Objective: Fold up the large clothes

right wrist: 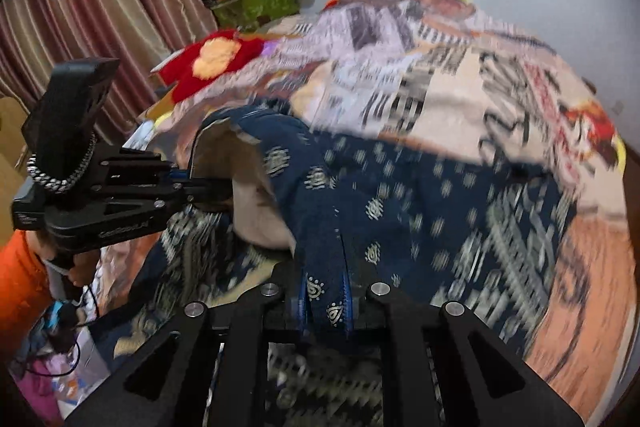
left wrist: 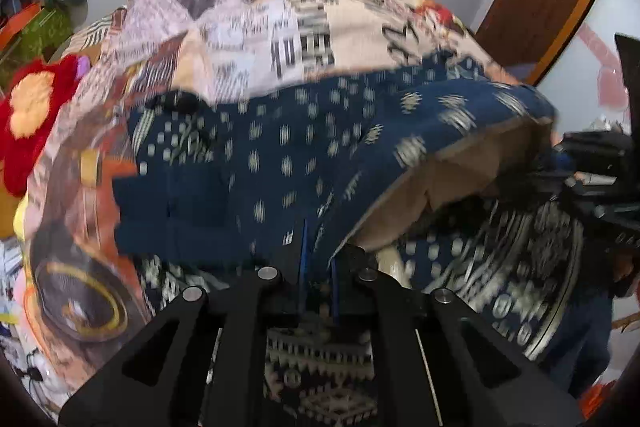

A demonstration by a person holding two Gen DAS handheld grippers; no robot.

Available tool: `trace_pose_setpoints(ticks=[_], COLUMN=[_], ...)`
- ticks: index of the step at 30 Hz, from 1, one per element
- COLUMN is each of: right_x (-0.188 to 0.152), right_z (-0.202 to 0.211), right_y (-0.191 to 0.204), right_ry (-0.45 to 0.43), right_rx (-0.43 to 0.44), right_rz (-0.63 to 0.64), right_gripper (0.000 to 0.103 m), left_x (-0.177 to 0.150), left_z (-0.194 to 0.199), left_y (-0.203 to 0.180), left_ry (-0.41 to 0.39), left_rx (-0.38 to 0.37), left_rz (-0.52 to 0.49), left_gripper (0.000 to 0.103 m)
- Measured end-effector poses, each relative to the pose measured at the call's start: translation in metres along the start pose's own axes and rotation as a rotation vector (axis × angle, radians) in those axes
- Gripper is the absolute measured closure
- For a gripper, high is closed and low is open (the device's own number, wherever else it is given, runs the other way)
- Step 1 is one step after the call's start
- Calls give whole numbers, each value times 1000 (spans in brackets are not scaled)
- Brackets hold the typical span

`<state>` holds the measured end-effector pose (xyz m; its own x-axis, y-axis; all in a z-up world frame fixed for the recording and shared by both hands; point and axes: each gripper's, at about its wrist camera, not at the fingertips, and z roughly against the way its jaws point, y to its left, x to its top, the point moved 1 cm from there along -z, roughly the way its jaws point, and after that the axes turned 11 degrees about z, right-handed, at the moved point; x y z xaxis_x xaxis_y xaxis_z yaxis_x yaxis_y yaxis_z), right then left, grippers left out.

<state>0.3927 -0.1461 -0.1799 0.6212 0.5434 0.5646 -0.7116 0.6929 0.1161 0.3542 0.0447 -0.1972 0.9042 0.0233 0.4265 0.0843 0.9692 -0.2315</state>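
Both grippers, left gripper [left wrist: 318,263] and right gripper [right wrist: 326,291], are pinching the navy patterned garment [left wrist: 256,163] tight, apparently its hem, holding it over the bed's printed bedspread [left wrist: 248,23].

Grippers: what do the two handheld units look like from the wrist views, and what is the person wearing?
Both the left gripper and the right gripper are matte black, with angular linkage arms, silver round pivot bolts and blue-edged fingers. The left gripper carries a black box-shaped top block, a black-and-white braided cord and small pale lettering. An orange sleeve shows.
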Motion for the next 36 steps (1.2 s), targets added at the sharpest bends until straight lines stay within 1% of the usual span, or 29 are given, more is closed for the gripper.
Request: trace_pose_setpoints(ticks=[3, 5, 7, 9, 11, 12, 14, 16, 17, 18, 19, 22, 23, 24, 25, 26, 27, 28, 31, 34, 36], right_x=[-16, -24, -32, -39, -43, -44, -45, -46, -46, -46, -46, -41, -39, -36, -33, -31, -28, -26, -26, -37, -46], right_z=[1, 2, 5, 9, 14, 18, 23, 30, 33, 38, 42, 57, 62, 67, 70, 71, 70, 67, 43, 12, 0], right_y=[11, 16, 20, 22, 22, 22, 20, 19, 19, 19, 19, 16, 14, 11, 8, 6, 4, 2, -2, -6, -7], right_ry=[53, 84, 104, 121, 125, 124, 121, 114, 107, 99, 91, 56, 41, 23, 8, -2, -15, -18, 32, 122, 157], right_rx=[25, 29, 29, 21, 13, 22, 46, 54, 57, 61, 62, 67, 71, 72, 67, 58, 46, 36, 36, 43, 49], right_rz=[5, 8, 11, 13, 10, 3, -15, -27, -28, -28, -28, -30, -37, -47, -57, -64, -69, -75, -109, -145, -155], right_gripper=[92, 89, 88, 87, 82, 81, 74, 60, 58, 52, 47, 47, 47, 47, 42, 35, 33, 32, 32, 32, 32], left_x=[-21, -32, -40, -46, -48, -49, -48, -44, -41, -37, -31, -19, -15, -11, -9, -8, -7, -7, -14, -26, -36], left_z=[0, 2, 7, 14, 23, 27, 38, 49, 54, 60, 67, 78, 78, 77, 73, 68, 61, 51, 21, -5, -15], left_y=[2, 5, 10, 14, 19, 21, 25, 29, 30, 32, 32, 28, 25, 21, 15, 10, 4, -2, -14, -16, -11], left_ry=[19, 28, 36, 35, 26, 20, -4, -31, -47, -65, -85, -137, -146, -148, -145, -137, -123, -101, -23, 42, 74], left_rx=[30, 42, 39, 34, 40, 47, 69, 74, 73, 71, 71, 66, 58, 48, 35, 25, 16, 6, -10, 24, 30], left_rz=[-14, -10, 2, 14, 20, 22, 25, 34, 41, 50, 63, 78, 76, 73, 67, 60, 53, 43, 26, 15, 22], left_gripper=[96, 94, 85, 81, 78, 76, 76, 76, 76, 73, 67, 56, 54, 50, 47, 47, 46, 46, 46, 46, 45])
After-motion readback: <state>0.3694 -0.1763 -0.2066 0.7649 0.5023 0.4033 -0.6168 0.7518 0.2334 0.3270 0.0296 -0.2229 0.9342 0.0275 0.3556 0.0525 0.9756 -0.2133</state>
